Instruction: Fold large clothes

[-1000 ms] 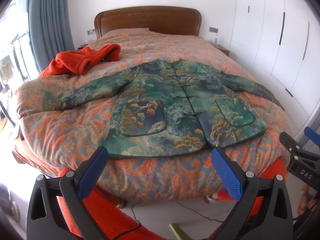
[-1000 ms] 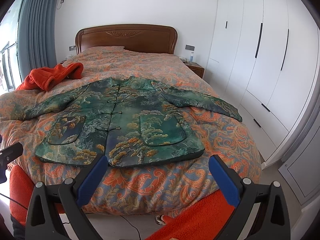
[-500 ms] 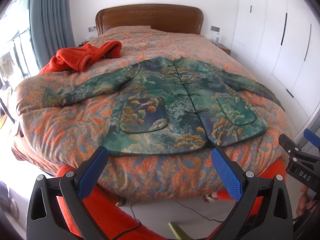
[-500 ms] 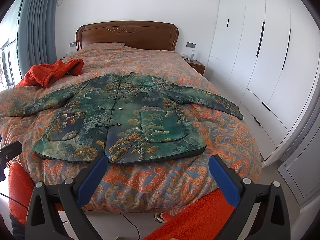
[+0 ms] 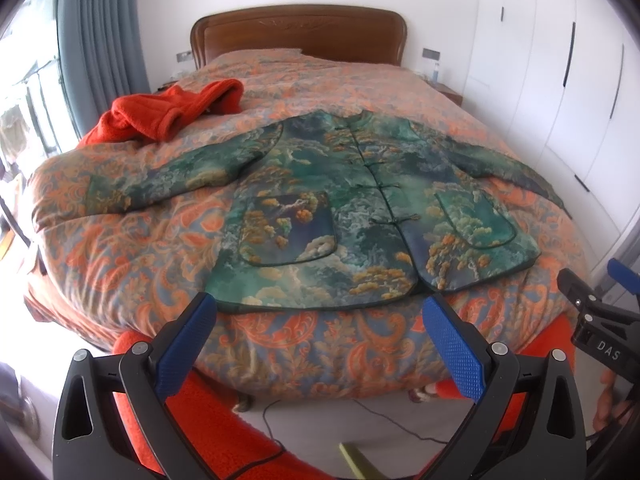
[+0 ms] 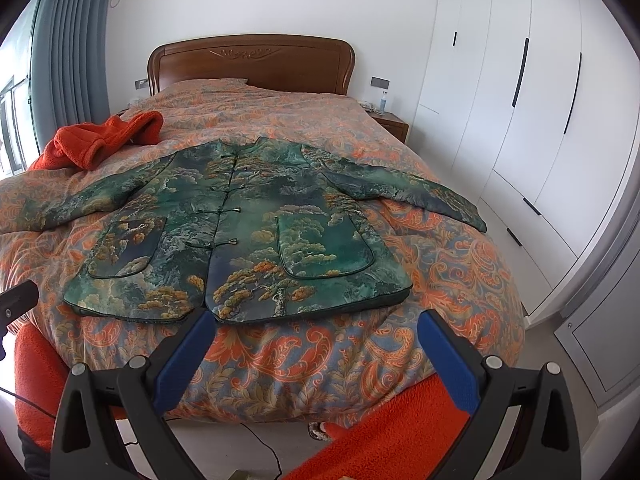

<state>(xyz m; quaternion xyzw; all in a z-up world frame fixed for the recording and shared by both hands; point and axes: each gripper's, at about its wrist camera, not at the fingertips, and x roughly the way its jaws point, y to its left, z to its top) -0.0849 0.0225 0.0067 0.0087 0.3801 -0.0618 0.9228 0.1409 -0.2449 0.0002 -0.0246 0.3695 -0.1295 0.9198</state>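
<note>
A green patterned jacket [image 5: 352,208] lies flat and buttoned on the bed, front up, both sleeves spread out; it also shows in the right wrist view [image 6: 248,232]. Its hem lies near the foot of the bed. My left gripper [image 5: 320,344] is open and empty, held off the foot of the bed, short of the hem. My right gripper [image 6: 316,356] is open and empty, also off the foot of the bed, below the jacket's right half. The right gripper also shows at the right edge of the left wrist view [image 5: 600,320].
An orange-red fleece garment [image 5: 168,114] is bunched at the bed's far left. The bed has an orange patterned quilt [image 5: 132,248] and a wooden headboard [image 5: 300,34]. White wardrobes [image 6: 520,92] line the right wall. A cable [image 5: 380,420] lies on the floor.
Both grippers have risen slightly and moved a little nearer the foot of the bed; the jacket sits lower in both views. Both stay open. The jacket has not moved.
</note>
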